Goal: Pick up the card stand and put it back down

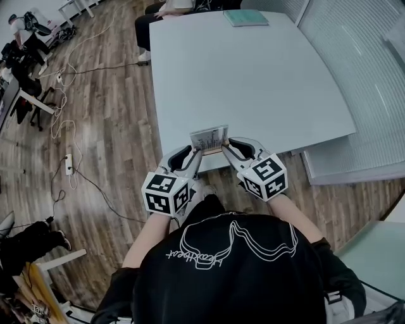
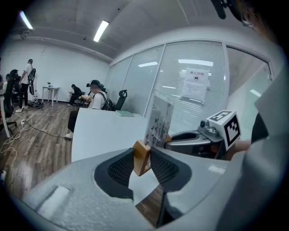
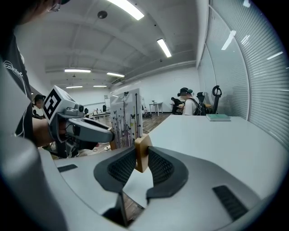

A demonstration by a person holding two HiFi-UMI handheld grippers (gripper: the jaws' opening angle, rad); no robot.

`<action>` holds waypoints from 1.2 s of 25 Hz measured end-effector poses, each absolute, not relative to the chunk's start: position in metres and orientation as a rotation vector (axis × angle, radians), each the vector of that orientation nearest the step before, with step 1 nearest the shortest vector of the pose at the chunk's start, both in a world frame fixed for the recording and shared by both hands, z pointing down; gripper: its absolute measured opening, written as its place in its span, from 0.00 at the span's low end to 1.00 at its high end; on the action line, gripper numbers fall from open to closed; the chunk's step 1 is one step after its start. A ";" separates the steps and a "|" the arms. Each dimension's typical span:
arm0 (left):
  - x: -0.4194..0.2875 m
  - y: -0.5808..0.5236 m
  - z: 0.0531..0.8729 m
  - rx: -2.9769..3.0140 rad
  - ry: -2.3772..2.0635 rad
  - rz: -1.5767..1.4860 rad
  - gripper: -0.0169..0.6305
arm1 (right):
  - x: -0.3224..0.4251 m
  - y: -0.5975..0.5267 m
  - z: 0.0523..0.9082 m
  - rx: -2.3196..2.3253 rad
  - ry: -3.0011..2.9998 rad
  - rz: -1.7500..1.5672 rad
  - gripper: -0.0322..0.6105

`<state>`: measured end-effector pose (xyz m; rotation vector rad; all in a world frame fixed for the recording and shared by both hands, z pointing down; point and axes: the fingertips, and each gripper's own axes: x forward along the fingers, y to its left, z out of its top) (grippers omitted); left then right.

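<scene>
The card stand is a slim wooden base holding an upright white card printed with butterflies and stems. It sits over the near edge of the white table; whether it rests on the top or hangs just above it I cannot tell. My left gripper is shut on the base's left end. My right gripper is shut on the right end, with the card rising between the two. Each gripper view shows the other gripper beyond the card.
A teal book lies at the table's far end, where a seated person is. A glass partition with blinds runs along the right. Cables and a power strip lie on the wooden floor at left.
</scene>
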<state>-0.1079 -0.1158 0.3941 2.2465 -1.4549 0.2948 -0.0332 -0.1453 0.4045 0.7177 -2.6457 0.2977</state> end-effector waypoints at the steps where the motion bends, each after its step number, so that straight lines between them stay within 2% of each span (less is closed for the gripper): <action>1: -0.110 -0.122 0.399 2.246 -1.455 0.309 0.21 | -0.036 -0.152 0.408 0.719 -2.644 0.303 0.19; 30: -0.147 -0.244 0.512 2.163 -1.322 0.477 0.20 | -0.071 -0.266 0.519 0.674 -2.479 0.439 0.19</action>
